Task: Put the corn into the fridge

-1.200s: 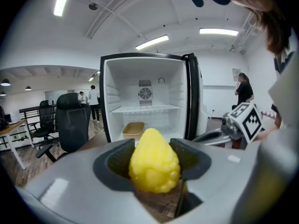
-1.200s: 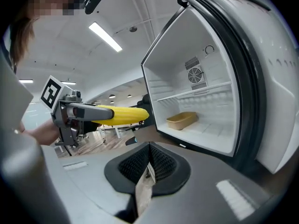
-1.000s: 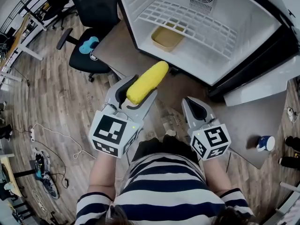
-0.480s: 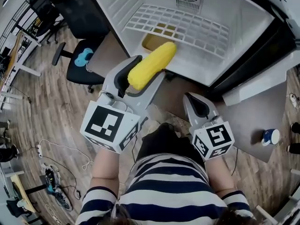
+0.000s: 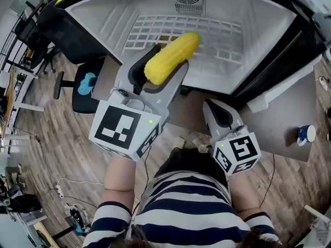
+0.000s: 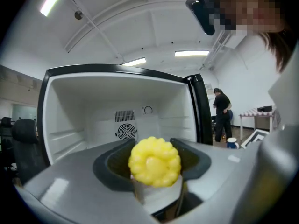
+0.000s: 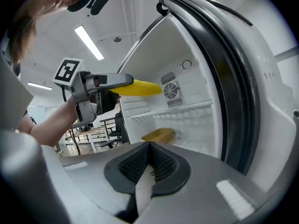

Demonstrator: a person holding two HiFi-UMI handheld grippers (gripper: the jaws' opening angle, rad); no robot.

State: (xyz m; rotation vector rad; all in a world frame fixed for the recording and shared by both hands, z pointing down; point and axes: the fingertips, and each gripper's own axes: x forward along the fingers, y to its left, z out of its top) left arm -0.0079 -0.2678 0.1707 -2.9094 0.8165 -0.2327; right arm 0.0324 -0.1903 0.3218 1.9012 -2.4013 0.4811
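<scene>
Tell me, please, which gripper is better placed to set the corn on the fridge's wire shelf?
Left. The left gripper is shut on the corn, whose tip reaches over the wire shelf inside the open fridge. The right gripper is shut on nothing and sits lower, outside the fridge.

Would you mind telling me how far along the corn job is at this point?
Done: the fridge stands open and the corn is picked up. In hand: the left gripper grips the corn, held up at the opening above the shelf. Left: set it inside and let go. The right gripper is shut and empty.
</scene>
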